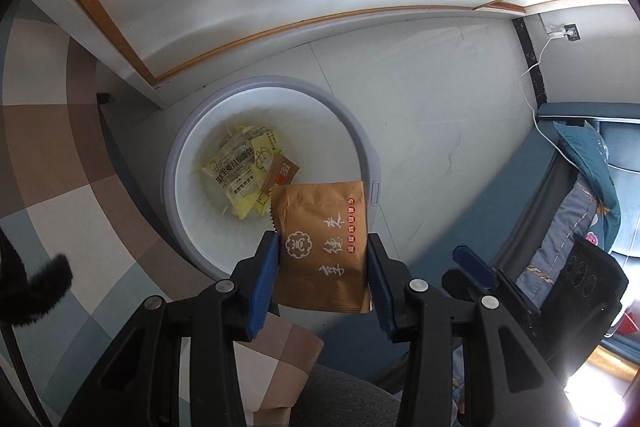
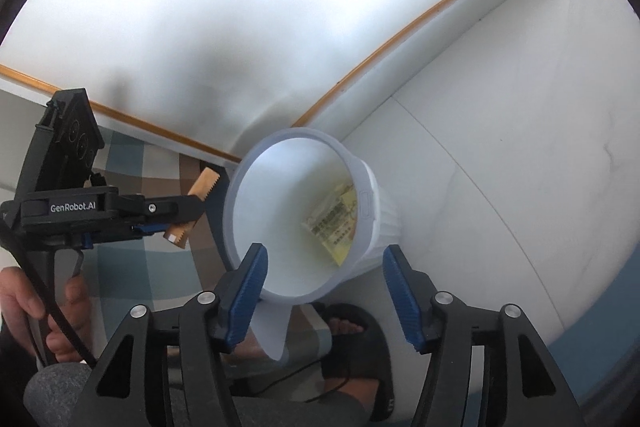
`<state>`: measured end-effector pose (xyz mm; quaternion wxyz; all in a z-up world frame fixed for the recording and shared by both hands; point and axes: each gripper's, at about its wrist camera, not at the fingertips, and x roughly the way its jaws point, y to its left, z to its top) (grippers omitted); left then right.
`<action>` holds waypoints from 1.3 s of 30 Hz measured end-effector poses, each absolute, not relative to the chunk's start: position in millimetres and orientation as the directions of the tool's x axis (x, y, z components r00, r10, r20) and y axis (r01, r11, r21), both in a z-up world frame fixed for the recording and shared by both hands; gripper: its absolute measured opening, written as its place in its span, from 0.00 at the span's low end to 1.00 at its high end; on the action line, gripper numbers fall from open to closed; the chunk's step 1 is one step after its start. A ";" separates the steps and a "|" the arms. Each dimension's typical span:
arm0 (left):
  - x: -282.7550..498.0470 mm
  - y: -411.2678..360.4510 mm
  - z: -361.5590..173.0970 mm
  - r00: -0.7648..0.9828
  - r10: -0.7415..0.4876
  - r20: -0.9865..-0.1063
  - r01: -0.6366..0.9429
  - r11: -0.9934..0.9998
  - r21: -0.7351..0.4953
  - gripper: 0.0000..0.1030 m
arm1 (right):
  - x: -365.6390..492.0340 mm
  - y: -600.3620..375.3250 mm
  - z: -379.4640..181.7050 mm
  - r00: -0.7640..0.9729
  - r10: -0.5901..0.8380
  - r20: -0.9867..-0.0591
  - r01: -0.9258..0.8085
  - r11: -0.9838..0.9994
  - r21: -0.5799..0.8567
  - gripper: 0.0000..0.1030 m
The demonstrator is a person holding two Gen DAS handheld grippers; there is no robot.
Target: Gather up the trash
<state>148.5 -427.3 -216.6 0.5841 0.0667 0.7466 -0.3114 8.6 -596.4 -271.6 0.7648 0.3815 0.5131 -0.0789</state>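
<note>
My left gripper (image 1: 323,243) is shut on a brown snack wrapper (image 1: 320,211) with white characters, held upright over the near rim of the white bin (image 1: 192,131). Several yellow wrappers (image 1: 236,171) and a small brown sachet (image 1: 282,173) lie at the bin's bottom. In the right wrist view my right gripper (image 2: 326,291) stands open just above the bin's near rim (image 2: 240,187), its pads pressing on nothing. A white liner flap (image 2: 274,331) hangs below that rim. To the left, the left gripper (image 2: 192,211) shows side-on with the wrapper (image 2: 205,182).
The bin stands on a white floor near a wall with a wooden skirting strip (image 1: 280,31). A checked brown and blue mat (image 1: 60,155) lies left, a blue sofa with cushions (image 1: 588,163) right. A foot in a black sandal (image 2: 352,339) is below the bin.
</note>
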 end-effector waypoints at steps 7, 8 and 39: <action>148.6 -425.2 -222.2 -0.305 -0.218 -0.927 0.461 0.818 -0.344 0.46 | 10.9 -597.0 -269.2 0.480 0.266 -0.836 0.520 0.681 0.516 0.64; 148.5 -424.9 -222.2 -0.304 -0.212 -0.929 0.462 0.819 -0.339 0.51 | 11.1 -597.2 -268.5 0.481 0.265 -0.836 0.521 0.681 0.515 0.65; 123.3 -381.8 -110.5 0.188 -0.284 -0.940 0.521 0.841 -0.150 0.78 | 15.7 -582.3 -197.1 0.554 0.230 -0.800 0.407 0.763 0.502 0.83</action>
